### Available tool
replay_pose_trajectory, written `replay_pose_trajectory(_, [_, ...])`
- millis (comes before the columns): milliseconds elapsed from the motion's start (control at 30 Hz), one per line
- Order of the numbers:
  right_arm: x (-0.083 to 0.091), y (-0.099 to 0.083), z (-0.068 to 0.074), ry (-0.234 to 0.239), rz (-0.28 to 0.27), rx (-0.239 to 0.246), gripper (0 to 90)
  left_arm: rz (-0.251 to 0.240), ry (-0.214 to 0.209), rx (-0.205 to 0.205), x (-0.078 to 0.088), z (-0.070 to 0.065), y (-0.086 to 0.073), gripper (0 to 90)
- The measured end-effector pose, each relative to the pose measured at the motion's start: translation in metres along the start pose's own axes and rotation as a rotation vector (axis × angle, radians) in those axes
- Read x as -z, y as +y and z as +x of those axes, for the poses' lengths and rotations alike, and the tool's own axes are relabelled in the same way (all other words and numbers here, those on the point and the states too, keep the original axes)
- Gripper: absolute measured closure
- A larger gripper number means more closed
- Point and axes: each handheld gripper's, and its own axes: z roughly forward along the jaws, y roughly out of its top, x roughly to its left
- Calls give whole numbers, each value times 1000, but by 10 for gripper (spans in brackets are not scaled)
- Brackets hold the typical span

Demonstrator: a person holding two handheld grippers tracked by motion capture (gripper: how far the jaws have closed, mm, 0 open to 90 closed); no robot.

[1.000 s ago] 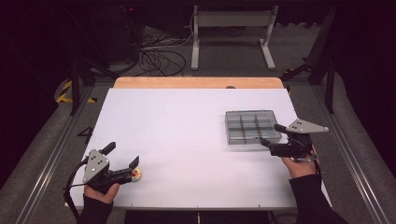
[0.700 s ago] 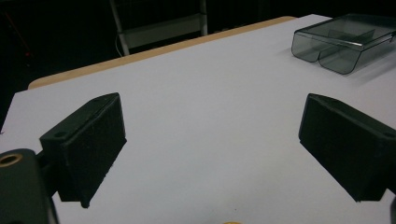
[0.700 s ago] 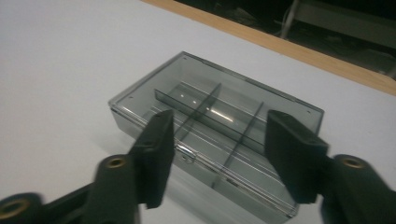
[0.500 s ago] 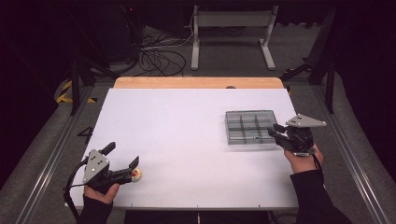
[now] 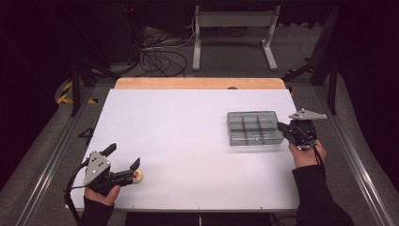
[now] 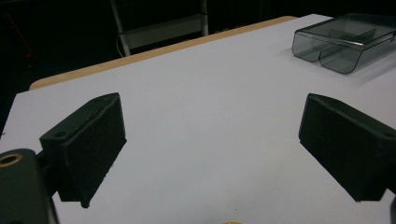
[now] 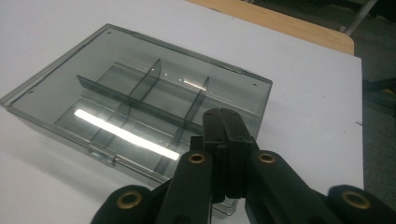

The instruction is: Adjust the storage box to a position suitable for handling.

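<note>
A clear grey compartment box (image 5: 254, 127) with its lid shut lies on the right of the white table (image 5: 188, 132). My right gripper (image 5: 281, 126) sits at the box's right edge and points left at it. In the right gripper view its jaws have just been closing. They now meet at the box's (image 7: 140, 98) near rim, so the right gripper (image 7: 223, 116) is shut with nothing seen between the pads. My left gripper (image 5: 125, 155) rests at the front left, open and empty (image 6: 212, 116). A small yellow-and-red round piece (image 5: 137, 176) lies just beside its right jaw.
A wooden strip (image 5: 197, 83) runs along the table's far edge. Metal rails (image 5: 350, 155) flank both long sides. Cables (image 5: 160, 56) and a metal stand (image 5: 233, 28) are on the floor beyond. The box (image 6: 343, 44) appears far off to the right in the left gripper view.
The right gripper's jaws went from open to shut, and the hand shifted slightly along the box's right edge, away from the person. The left hand and gripper stayed still.
</note>
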Motion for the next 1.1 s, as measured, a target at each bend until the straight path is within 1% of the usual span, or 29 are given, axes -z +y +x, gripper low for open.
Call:
replay_pose_trajectory(133, [-8, 0, -8, -7, 24, -26, 900, 0, 0, 1, 0, 0, 0, 77])
replay_pose_trajectory(167, [-8, 0, -8, -7, 24, -26, 900, 0, 0, 1, 0, 0, 0, 77])
replay_pose_trajectory(200, [-12, -1, -12, -3, 48, -40, 900, 0, 0, 1, 0, 0, 0, 78])
replay_pose_trajectory(333, [-17, -2, -19, -10, 70, -66, 900, 2, 0, 1, 0, 0, 0, 77])
replay_pose_trajectory(433, [-23, -3, -23, -43, 81, -73, 900, 1, 1, 1, 0, 0, 0, 77])
replay_pose_trajectory(533, [-30, -4, -26, -58, 89, -79, 900, 2, 3, -2, 0, 0, 0, 78])
replay_pose_trajectory(567, [-30, -4, -26, -58, 89, -79, 900, 2, 3, -2, 0, 0, 0, 77])
replay_pose_trajectory(600, [-35, -5, -29, -55, 92, -82, 900, 2, 3, -2, 0, 0, 0, 78])
replay_pose_trajectory(700, [-39, -6, -30, -56, 97, -86, 900, 3, 2, -2, 0, 0, 0, 77])
replay_pose_trajectory(733, [-43, -7, -32, -54, 103, -94, 900, 4, 2, -2, -1, 0, 0, 77])
replay_pose_trajectory(900, [-51, -10, -38, -46, 122, -119, 900, 5, 3, -4, -1, 0, 0, 78])
replay_pose_trajectory(1033, [-55, -12, -40, -47, 131, -122, 900, 5, 2, -1, -1, 0, 0, 78])
replay_pose_trajectory(1100, [-60, -14, -43, -40, 140, -134, 900, 5, 2, -1, -1, 0, 0, 78])
